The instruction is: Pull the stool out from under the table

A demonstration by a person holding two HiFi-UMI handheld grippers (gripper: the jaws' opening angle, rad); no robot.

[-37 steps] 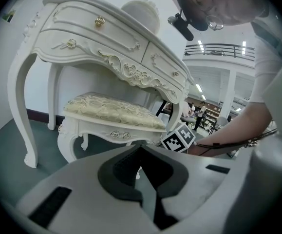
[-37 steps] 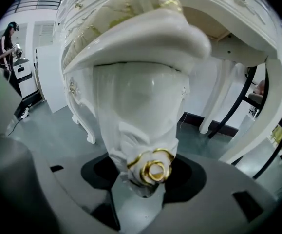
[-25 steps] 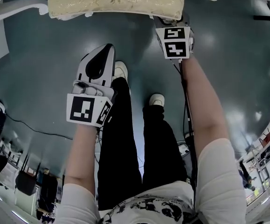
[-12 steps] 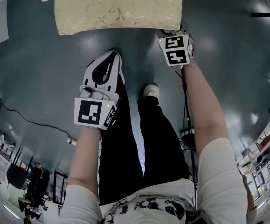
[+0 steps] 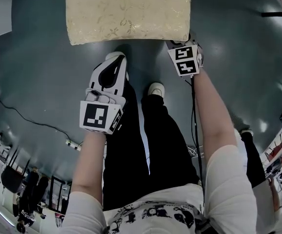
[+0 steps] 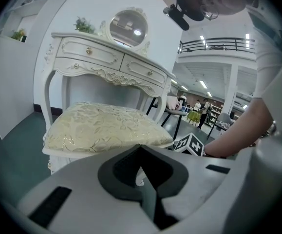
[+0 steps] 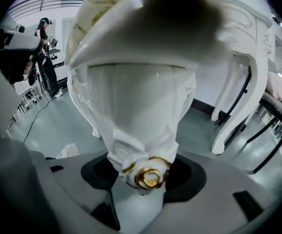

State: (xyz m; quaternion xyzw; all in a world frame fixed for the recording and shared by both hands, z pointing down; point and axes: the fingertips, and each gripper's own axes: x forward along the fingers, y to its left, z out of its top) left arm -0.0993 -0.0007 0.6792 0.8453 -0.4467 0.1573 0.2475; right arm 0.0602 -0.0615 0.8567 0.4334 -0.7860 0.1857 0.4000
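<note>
Grasping the stool point(image 7: 136, 106) with the right gripper point(image 7: 141, 191), at the top of a corner leg, with jaws spread wide to either side of the white carved post and pressed against it. Right at that gripper's throat, a gold-rimmed rosette point(image 7: 148, 175) on glossy white moulding. Above it, the smooth rounded shoulder of the leg and the underside of the seat rim. From the head view, the same right gripper point(image 5: 179, 44) tucked under the near right corner of the stool point(image 5: 126, 13), marker cube uppermost.

Clenched and empty, the left gripper point(image 6: 141, 150), with jaws together along one seam, nothing between them, touching nothing. From the head view, left gripper point(image 5: 115, 62) held in the air just short of the stool's near edge, to the left of the right gripper and apart from it.

Straight ahead of the left gripper, the stool point(image 6: 106, 126): plump cream cushion with a pale gold leaf pattern, faintly shiny, rectangular with soft corners, on a white frame. Beyond it, a white table point(image 6: 106, 65) with curved legs, two drawers with small knobs, carved scrollwork along the lower edge and a round mirror point(image 6: 127, 27) on top. Below both grippers, a smooth dark grey-green floor point(image 5: 43, 67) with a dull sheen, and a light shoe point(image 5: 155, 88) between the two.
</note>
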